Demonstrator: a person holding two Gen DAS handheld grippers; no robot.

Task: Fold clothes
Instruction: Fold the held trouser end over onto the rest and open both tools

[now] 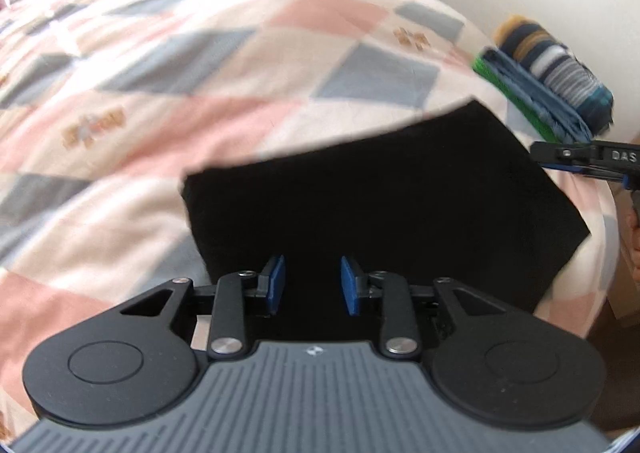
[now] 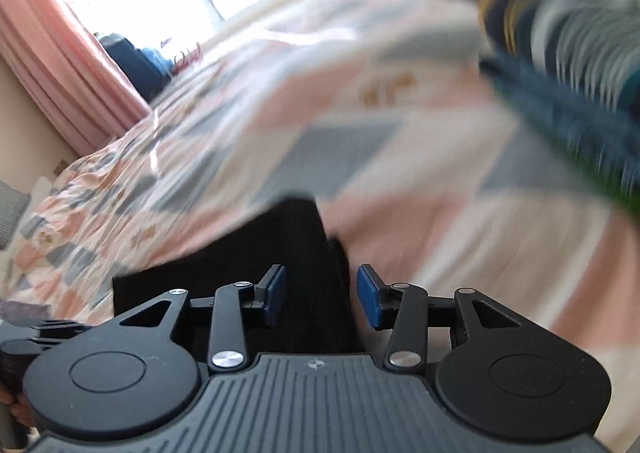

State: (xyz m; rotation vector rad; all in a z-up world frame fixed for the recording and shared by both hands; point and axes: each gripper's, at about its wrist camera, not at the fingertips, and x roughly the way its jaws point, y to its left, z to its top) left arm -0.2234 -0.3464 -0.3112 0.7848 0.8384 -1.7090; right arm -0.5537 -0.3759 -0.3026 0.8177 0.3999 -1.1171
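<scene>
Left hand-held gripper [image 1: 312, 285]: blue pads apart, empty, over the near edge of a flat folded black cloth [image 1: 380, 193]. Right hand-held gripper [image 2: 322, 291]: pads apart, straddling that cloth's raised fold. Cloth lies on pink-and-grey patchwork bed quilt [image 1: 200, 73]; stack of folded striped clothes [image 1: 548, 81] beyond.

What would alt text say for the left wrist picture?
An open left gripper hovers over a folded black garment on a pink-and-grey patchwork quilt. A stack of folded clothes sits at the bed's far right edge, with the right gripper reaching in from the right.
</scene>
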